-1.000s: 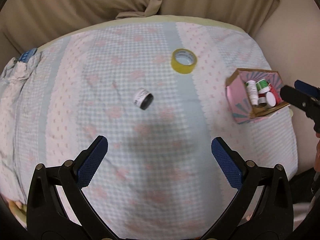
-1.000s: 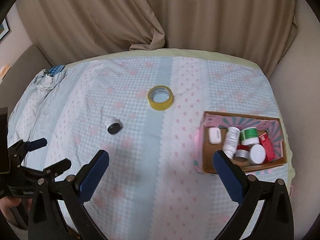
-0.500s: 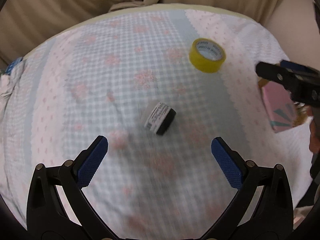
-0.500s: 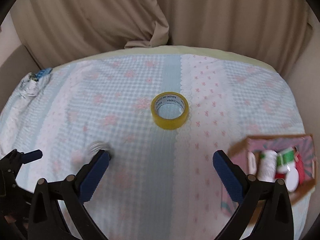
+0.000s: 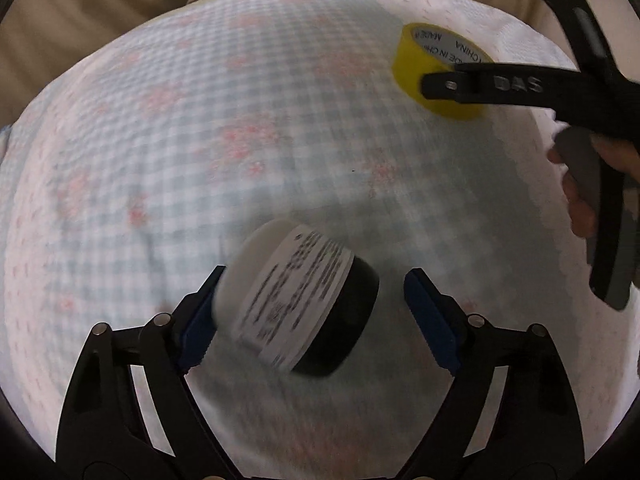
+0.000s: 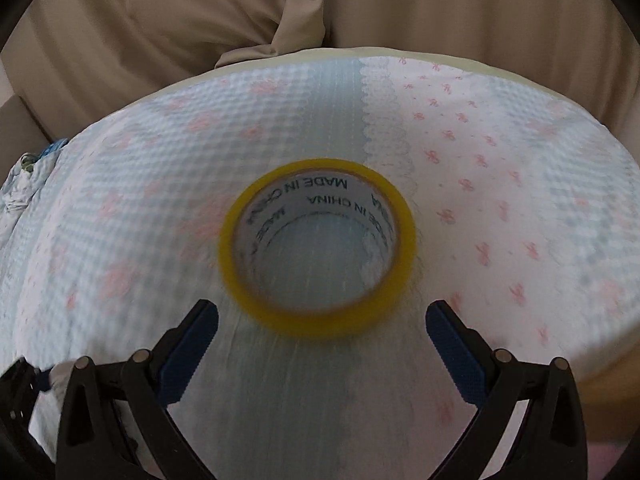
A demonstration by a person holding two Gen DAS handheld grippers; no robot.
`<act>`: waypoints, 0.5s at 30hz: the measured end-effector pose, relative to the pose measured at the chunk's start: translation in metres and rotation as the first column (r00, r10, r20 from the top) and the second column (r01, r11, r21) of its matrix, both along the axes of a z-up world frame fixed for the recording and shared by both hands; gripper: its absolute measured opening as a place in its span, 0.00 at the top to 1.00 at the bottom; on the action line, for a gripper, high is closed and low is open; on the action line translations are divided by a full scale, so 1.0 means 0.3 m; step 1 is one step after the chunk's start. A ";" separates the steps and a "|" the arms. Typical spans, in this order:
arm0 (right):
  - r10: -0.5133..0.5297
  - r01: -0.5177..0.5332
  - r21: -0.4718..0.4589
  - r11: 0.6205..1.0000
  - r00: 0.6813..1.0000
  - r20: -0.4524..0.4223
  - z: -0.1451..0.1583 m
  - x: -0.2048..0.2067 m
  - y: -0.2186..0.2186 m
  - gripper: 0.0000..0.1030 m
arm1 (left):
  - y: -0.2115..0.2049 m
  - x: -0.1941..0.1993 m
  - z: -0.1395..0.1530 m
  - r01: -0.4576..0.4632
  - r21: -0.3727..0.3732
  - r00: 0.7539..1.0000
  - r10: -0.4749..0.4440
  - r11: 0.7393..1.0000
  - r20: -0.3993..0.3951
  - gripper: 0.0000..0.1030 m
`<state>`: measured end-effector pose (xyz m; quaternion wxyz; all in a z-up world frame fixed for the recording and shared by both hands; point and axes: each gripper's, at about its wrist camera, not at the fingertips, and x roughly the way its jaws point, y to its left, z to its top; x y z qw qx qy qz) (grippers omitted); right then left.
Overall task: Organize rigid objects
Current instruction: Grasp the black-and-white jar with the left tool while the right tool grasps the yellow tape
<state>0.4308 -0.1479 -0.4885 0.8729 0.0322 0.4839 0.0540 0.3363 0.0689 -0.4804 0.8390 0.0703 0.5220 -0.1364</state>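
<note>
A small white jar with a printed label and a black lid (image 5: 298,298) lies on its side on the checked cloth. My left gripper (image 5: 310,316) is open around it, the left pad close to the jar's white base, the right pad apart from the lid. A yellow roll of tape (image 6: 318,248) lies flat on the cloth; it also shows in the left wrist view (image 5: 436,70). My right gripper (image 6: 320,348) is open just short of the roll, with its pads on either side of the near rim. One right finger (image 5: 500,86) crosses the tape in the left wrist view.
The checked, pink-patterned cloth (image 6: 500,168) covers a rounded table. A beige curtain (image 6: 240,12) hangs behind it. A crumpled light cloth (image 6: 24,184) lies at the far left edge. The person's hand (image 5: 588,184) holds the right gripper at the right.
Both grippers have moved forward and down. The jar now lies between the left pads, and the tape roll sits just ahead of the right pads. The box of bottles has left view.
</note>
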 end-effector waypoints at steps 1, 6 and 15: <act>0.009 -0.009 -0.006 1.000 1.000 0.005 -0.008 0.012 0.005 0.00 | -0.007 0.004 -0.006 0.005 0.002 1.000 -0.005 1.000 0.011 0.17; 0.052 -0.050 -0.048 0.998 0.998 0.038 -0.036 0.071 0.037 0.00 | -0.021 0.019 -0.002 0.017 0.007 0.999 -0.018 1.000 0.051 0.28; 0.052 -0.048 -0.068 0.996 0.997 0.060 -0.043 0.101 0.041 0.06 | 0.007 0.033 0.015 0.030 -0.004 0.998 -0.030 1.000 0.053 0.38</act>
